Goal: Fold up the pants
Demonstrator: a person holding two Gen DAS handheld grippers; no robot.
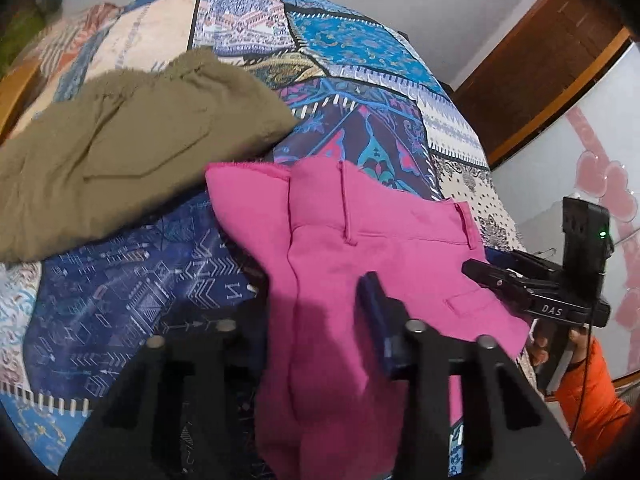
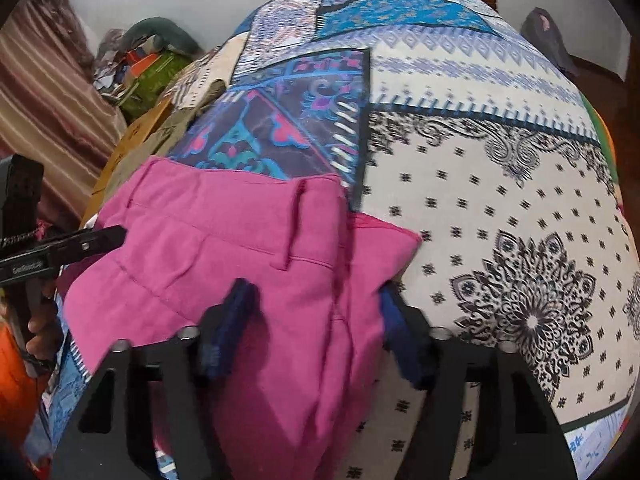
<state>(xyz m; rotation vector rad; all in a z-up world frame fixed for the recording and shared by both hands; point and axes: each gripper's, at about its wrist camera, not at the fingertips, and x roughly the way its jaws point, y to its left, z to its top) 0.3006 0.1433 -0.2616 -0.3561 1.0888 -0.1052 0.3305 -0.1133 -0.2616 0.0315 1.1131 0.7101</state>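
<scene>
Two grippers are at work on one pair of pink pants (image 1: 360,240), which lies on a bed under a patchwork bedspread (image 1: 352,40) with its waistband and belt loops toward the far side. In the left wrist view the left gripper (image 1: 320,320) has a thick bunch of pink cloth running up between its fingers; only one blue pad (image 1: 380,320) shows, pressed against the fabric, while the other is hidden behind the cloth, so it looks clamped on the pants, though the far side of the grip cannot be seen. A pair of olive pants (image 1: 132,152) sits apart on the bedspread, up and to the left, loosely heaped and not neatly squared. At the right edge the right gripper (image 1: 500,280) reaches onto the pink cloth near a back pocket, held by a hand with an orange sleeve (image 1: 592,396) behind it. In the right wrist view the right gripper (image 2: 316,320) straddles a fold of the pink pants (image 2: 240,248): a blue pad stands on each side of the gathered cloth, close against it, so it appears to be gripping that fold. The left gripper (image 2: 96,240) comes in from the left edge onto the waistband side. The bedspread (image 2: 500,200) is bare to the right of the pants. As for progress, the pink pair seems bunched lengthwise at the waist end with both grippers holding it; the legs are out of view, so I judge the fold is underway but far from flat or finished, and the cross-folds are yet to be done.
</scene>
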